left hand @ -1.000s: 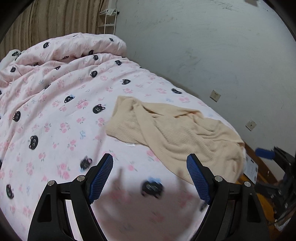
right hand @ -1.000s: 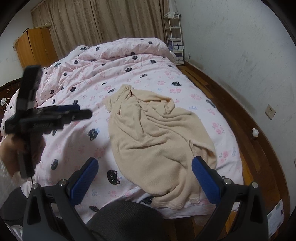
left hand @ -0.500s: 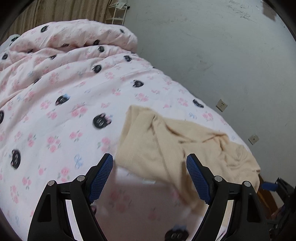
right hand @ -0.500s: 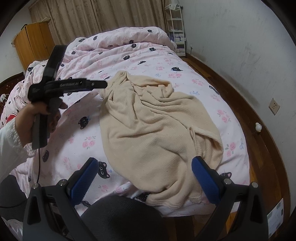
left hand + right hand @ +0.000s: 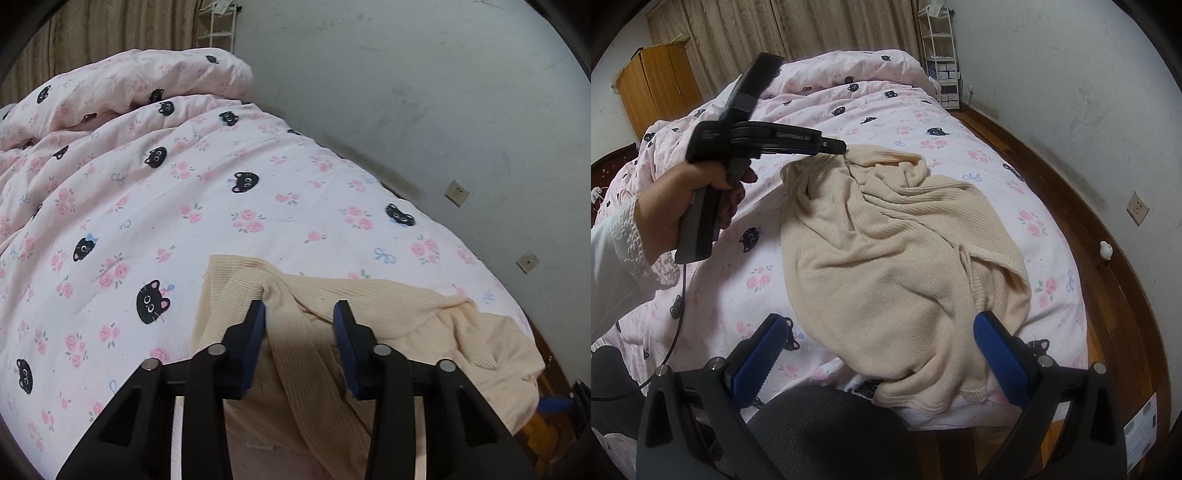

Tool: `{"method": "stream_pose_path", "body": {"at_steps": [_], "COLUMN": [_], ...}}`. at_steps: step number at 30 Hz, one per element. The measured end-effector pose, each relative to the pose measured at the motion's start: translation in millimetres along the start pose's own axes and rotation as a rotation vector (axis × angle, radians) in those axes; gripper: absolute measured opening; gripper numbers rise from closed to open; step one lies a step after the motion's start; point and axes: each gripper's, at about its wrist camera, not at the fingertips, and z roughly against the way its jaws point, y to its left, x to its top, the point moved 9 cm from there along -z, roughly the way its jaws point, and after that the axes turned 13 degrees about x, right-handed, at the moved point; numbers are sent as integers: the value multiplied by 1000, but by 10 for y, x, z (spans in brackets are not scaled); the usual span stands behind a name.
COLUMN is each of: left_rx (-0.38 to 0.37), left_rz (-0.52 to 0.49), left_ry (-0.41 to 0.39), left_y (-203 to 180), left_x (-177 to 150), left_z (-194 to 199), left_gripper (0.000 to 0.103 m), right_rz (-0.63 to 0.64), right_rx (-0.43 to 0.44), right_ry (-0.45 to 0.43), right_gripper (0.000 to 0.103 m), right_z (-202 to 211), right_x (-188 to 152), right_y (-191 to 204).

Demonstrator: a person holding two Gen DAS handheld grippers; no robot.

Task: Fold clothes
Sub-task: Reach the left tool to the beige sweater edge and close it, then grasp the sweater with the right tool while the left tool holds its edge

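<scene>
I have the beige ribbed sweater lying crumpled on the pink cat-print duvet, toward the foot of the bed and nearer its wall side. Taking the sweater as my landmark: my left gripper is at its far end, with a raised fold of the knit between the 2 blue pads. The jaws are closing on that fold; from the left wrist view I see a gap remaining on the right pad's side, so the pads do not yet pinch it. In the right wrist view the same gripper's tip meets the bunched far edge of the sweater, with the hand on its handle off to the sweater's left.

My right gripper hovers over the sweater's near end, close to the hem that hangs over the bed edge. Its 2 pads stand wide apart, nothing pressed between them, the cloth below them.
</scene>
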Motion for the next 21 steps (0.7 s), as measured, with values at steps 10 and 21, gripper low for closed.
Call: {"method": "stream_pose_path", "body": {"at_steps": [10,21], "left_rx": [61,76], "left_rz": [24,203], "left_ry": [-14,-149], "left_y": [125,765], "left_x": [-71,-78], "left_z": [22,828], "left_gripper": [4,3], "right_rz": [-9,-10], "right_rx": [10,41], "right_ry": [-1,11], "right_gripper": [102,102], "right_z": [1,-35], "right_x": [-24,-108], "right_y": [-35,11]}}
